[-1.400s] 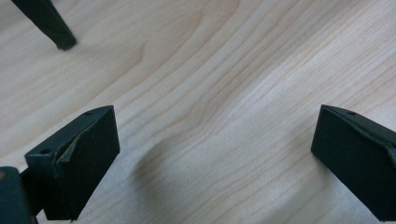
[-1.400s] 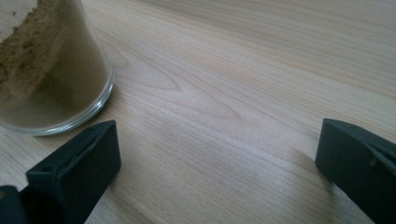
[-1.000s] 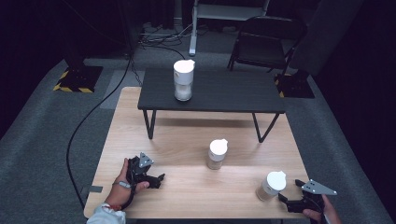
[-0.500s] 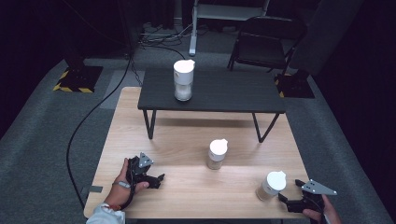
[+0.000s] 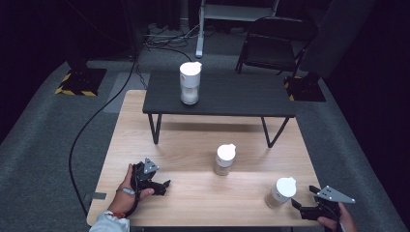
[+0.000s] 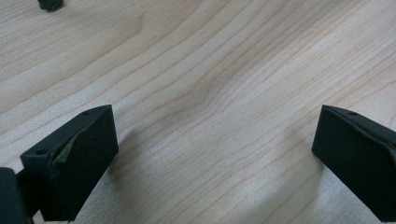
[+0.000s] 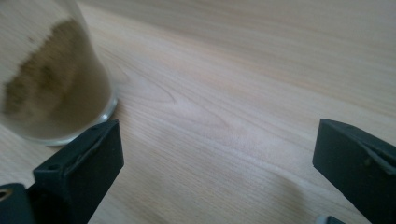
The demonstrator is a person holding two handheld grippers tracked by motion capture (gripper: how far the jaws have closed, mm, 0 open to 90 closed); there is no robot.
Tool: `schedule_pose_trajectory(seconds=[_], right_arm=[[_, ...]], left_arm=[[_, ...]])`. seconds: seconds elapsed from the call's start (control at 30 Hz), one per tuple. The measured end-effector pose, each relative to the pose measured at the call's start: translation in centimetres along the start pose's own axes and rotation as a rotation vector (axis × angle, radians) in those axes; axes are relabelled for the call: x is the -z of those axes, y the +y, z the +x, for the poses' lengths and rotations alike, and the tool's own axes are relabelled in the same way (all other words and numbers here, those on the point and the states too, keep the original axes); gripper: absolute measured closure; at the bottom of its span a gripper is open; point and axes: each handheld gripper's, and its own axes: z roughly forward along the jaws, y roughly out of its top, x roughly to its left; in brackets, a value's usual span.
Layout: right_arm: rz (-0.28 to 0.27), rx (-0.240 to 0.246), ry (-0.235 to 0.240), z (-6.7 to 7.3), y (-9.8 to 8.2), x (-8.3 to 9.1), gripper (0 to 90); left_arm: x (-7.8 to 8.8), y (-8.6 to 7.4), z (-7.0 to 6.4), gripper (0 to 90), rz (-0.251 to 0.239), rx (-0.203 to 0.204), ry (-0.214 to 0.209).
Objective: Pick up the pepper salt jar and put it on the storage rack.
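The right gripper [image 5: 300,207], jaws wide apart and empty, rests on the table; the upright white-lidded glass jar of brownish powder [image 5: 280,192] stands just beside it at ten o'clock; the left gripper [image 5: 163,186], also gaping, is well apart.

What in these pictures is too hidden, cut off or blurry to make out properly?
- Nearest jar, right gripper view: blurred, its top cut off by the frame edge; the brownish filling cannot be identified.
- Dark object, left gripper view: cropped by the top edge.
- Right claw, high view: the person's hand is cut off by the bottom edge.
- Jar on the black table, high view: too small to read its contents.
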Motion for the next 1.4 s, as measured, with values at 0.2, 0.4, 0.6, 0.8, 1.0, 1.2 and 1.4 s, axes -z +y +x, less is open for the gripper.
schedule_pose_trajectory(seconds=[0.2, 0.4, 0.6, 0.8, 1.0, 1.2, 1.4], right_arm=[[-0.016, 0.046, 0.038, 1.0, 0.8, 1.6, 1.2], [-0.018, 0.071, 0.055, 2.7, 1.4, 2.6, 1.2], [0.004, 0.098, 0.077, 4.0, 2.1, 3.2, 1.2], [0.011, 0.085, 0.126, 5.1, 2.6, 3.8, 1.3], [0.03, 0.08, 0.156, 6.3, 2.7, 3.6, 1.7], [0.027, 0.067, 0.191, 7.0, 2.7, 3.1, 1.9], [0.008, 0.048, 0.222, 8.3, 2.6, 2.2, 1.6]], left_arm=[[0.0, 0.0, 0.0, 0.0, 0.0, 0.0, -0.001], [0.0, 0.0, 0.0, 0.1, 0.0, 0.0, 0.0], [0.0, 0.0, 0.0, 0.1, 0.0, 0.001, 0.0], [0.0, 0.0, 0.0, 0.0, 0.0, 0.001, 0.0], [0.0, 0.0, -0.1, 0.1, 0.001, 0.002, 0.002], [0.0, 0.0, -0.1, 0.1, 0.001, 0.003, 0.002], [0.0, 0.0, -0.1, 0.1, 0.001, 0.004, 0.004]])
